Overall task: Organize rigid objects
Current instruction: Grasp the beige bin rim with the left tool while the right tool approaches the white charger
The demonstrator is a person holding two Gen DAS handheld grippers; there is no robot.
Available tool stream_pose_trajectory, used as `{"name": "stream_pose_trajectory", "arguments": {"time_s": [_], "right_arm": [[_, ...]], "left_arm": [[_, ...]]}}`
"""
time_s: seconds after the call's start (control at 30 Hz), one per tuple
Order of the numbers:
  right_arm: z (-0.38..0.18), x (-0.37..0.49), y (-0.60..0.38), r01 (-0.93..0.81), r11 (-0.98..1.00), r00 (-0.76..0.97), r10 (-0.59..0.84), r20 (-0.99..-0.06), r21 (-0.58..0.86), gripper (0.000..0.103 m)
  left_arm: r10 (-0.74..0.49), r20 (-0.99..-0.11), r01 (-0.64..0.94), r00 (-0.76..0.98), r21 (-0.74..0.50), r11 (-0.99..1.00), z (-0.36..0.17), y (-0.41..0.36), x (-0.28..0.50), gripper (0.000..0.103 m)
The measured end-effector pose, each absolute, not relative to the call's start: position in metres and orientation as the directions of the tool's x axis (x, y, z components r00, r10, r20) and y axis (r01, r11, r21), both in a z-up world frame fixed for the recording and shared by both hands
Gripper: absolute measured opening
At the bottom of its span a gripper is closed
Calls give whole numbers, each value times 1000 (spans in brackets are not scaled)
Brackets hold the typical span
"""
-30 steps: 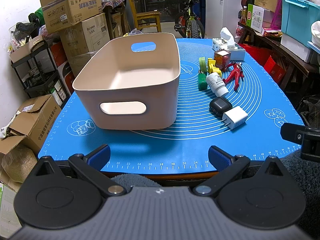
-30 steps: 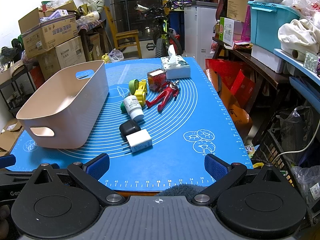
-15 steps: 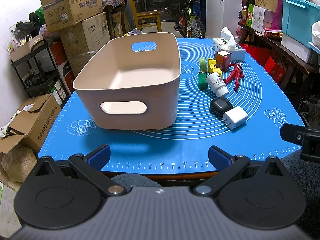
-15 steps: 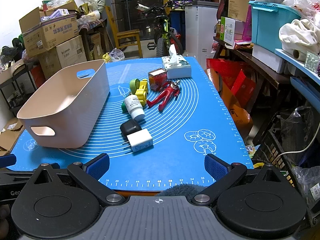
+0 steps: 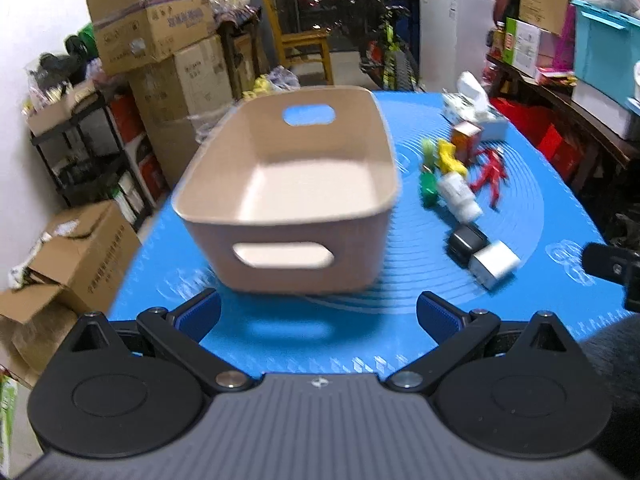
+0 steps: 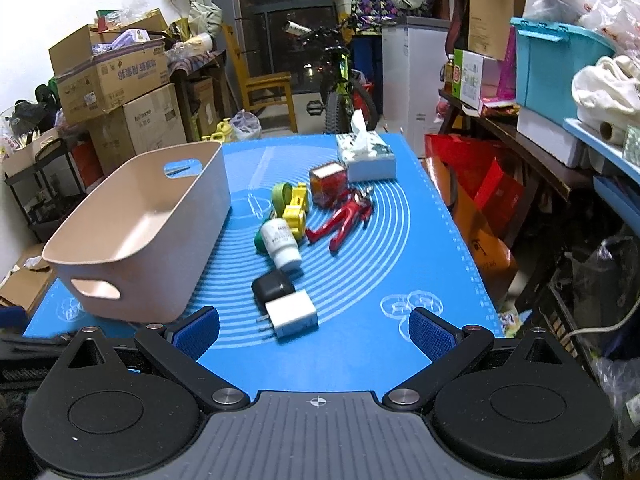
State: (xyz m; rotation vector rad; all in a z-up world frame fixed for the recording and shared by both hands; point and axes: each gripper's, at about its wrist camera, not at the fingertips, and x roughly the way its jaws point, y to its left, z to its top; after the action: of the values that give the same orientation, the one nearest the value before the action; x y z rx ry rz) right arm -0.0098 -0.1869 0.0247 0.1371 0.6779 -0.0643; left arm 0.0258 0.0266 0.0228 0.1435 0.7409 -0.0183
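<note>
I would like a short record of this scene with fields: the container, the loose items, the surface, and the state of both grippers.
container: beige bin with handle cut-outs, empty, upright on the left part of the mat
loose items: white charger, black adapter, white bottle, yellow toy, red figure, small red box, all beside the bin
other: tissue box at the far edge
surface: blue mat
left gripper: open, holds nothing
right gripper: open, holds nothing

One bin (image 6: 160, 240), two chargers (image 6: 290, 314), one bottle (image 6: 280, 242), one tissue box (image 6: 370, 158).
</note>
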Motion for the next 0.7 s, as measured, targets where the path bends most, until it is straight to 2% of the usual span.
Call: {"name": "stream_pose_trajectory", "arguments": {"time_s": [0.37, 0.53, 0.7], "right_arm": [[22, 43, -184, 65, 993, 781, 9, -624, 96, 101], [6, 78, -186, 44, 991, 735, 55, -676, 129, 101], [-19, 106, -182, 17, 993, 664, 78, -744, 120, 101]], "left_arm": [[79, -695, -16, 715, 96, 995, 63, 71, 97, 103], [61, -738, -8, 672, 75, 997, 68, 88, 139, 103], [42, -787, -35, 615, 25, 999, 44, 111, 171, 103]]}}
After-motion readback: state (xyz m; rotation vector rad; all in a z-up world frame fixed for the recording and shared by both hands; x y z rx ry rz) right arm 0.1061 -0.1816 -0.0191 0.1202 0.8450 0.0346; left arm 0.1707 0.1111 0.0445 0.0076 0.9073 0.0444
